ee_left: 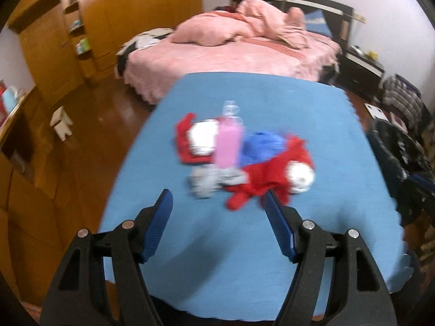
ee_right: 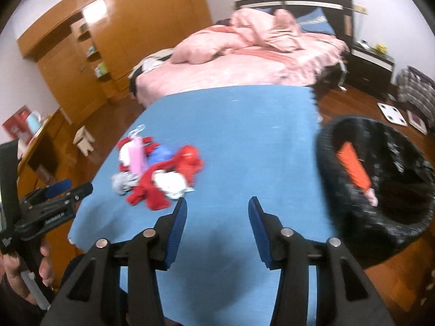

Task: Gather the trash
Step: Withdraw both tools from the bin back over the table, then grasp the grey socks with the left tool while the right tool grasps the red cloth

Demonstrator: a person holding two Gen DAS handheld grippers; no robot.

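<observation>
A pile of trash lies on the blue table (ee_left: 272,244): a pink plastic bottle (ee_left: 227,144), red wrappers (ee_left: 261,182), a blue crumpled bag (ee_left: 259,146), white wads (ee_left: 202,135) and a grey wad (ee_left: 206,183). My left gripper (ee_left: 218,201) is open and empty, just short of the pile. My right gripper (ee_right: 217,203) is open and empty over the blue table (ee_right: 244,135), with the pile (ee_right: 157,171) to its left. The left gripper (ee_right: 69,187) also shows at the left edge of the right wrist view. A black-lined bin (ee_right: 380,184) with an orange piece inside (ee_right: 353,165) stands right of the table.
A bed with pink covers (ee_left: 231,51) stands beyond the table. A wooden wardrobe (ee_left: 108,13) fills the left wall. A small white stool (ee_left: 61,122) sits on the wood floor at left. A dark nightstand (ee_right: 372,62) and clutter lie at the right.
</observation>
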